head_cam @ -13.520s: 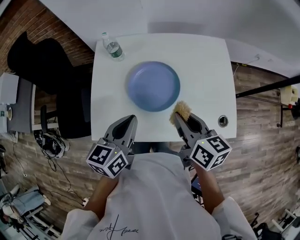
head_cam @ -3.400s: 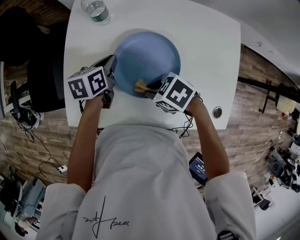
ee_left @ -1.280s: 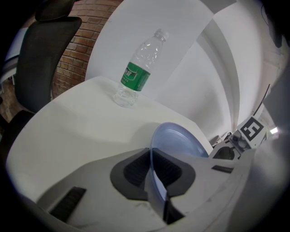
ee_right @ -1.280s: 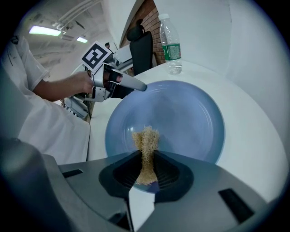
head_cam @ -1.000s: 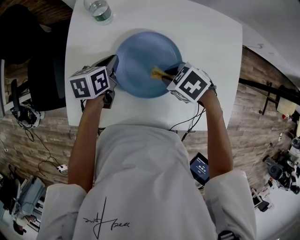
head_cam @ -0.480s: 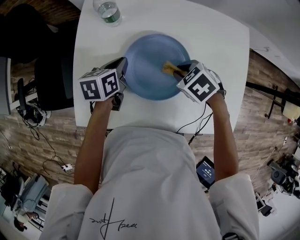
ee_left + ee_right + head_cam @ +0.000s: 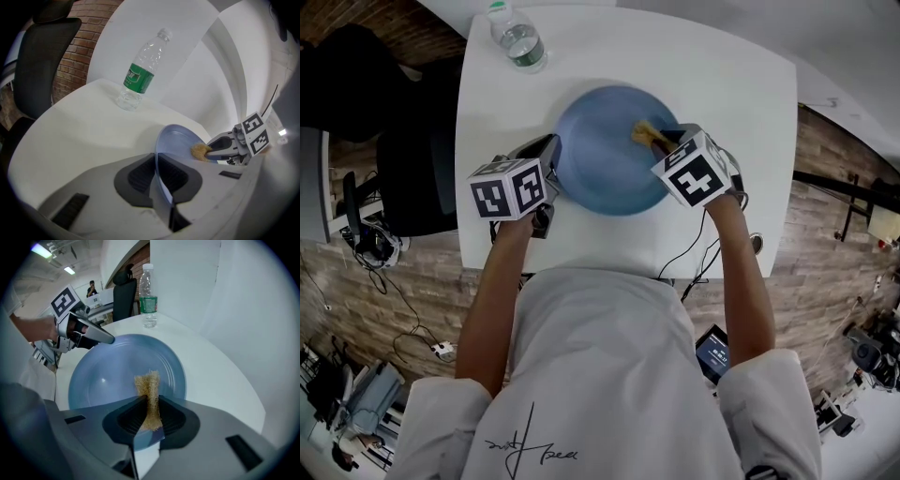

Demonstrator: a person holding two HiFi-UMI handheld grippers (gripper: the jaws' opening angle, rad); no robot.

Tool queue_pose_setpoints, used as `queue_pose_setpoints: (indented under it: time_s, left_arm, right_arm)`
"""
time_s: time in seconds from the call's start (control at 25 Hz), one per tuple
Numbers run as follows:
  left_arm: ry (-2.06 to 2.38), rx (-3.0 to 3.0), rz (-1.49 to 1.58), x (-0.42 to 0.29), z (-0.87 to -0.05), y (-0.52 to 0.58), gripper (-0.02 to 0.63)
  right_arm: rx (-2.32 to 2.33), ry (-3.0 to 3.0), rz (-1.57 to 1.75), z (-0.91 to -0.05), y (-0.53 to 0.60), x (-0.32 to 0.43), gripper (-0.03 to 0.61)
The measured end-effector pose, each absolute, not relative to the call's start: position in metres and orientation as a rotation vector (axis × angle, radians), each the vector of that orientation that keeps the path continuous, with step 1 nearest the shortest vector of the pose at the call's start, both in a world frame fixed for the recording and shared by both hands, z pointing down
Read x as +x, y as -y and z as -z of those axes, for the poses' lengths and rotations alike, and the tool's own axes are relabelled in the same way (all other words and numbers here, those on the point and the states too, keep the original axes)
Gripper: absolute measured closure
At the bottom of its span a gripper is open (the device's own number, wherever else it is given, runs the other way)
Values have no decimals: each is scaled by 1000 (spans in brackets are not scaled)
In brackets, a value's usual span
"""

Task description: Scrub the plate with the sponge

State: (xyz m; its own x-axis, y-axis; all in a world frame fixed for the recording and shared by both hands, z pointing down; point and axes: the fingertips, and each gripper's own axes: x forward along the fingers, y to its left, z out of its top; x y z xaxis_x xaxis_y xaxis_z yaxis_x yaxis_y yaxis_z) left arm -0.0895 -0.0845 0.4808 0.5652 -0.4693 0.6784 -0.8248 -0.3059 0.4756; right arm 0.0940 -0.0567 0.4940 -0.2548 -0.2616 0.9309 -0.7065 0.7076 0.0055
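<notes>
A blue plate (image 7: 605, 159) lies on the white table (image 7: 722, 75). My left gripper (image 7: 551, 155) is shut on the plate's left rim; in the left gripper view the rim (image 7: 159, 164) runs between the jaws. My right gripper (image 7: 666, 141) is shut on a tan sponge (image 7: 647, 133), whose tip rests on the plate's right inner part. In the right gripper view the sponge (image 7: 149, 392) stands pinched between the jaws over the plate (image 7: 108, 376), with the left gripper (image 7: 105, 339) at the far rim. From the left gripper view the sponge (image 7: 200, 150) and right gripper (image 7: 218, 146) show beyond the plate.
A clear water bottle (image 7: 517, 37) with a green label stands at the table's far left corner, also seen as the bottle (image 7: 140, 75) and bottle (image 7: 148, 294). A black chair (image 7: 412, 141) stands left of the table. A cable hole (image 7: 756, 242) sits near the table's right front.
My right gripper has carried the sponge across the plate toward its far right part. The left gripper still clamps the rim. The head view has shifted slightly.
</notes>
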Motion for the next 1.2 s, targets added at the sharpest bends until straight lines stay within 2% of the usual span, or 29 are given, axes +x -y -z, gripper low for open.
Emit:
queue_pose_setpoints:
  time_s: [0.44, 1.2]
  left_arm:
    - [1036, 1962, -544, -89, -480, 84, 602]
    - [1035, 1956, -529, -85, -481, 83, 603]
  right_arm:
    - [913, 1807, -464, -492, 86, 97, 517]
    - [882, 1853, -328, -490, 93, 81, 518]
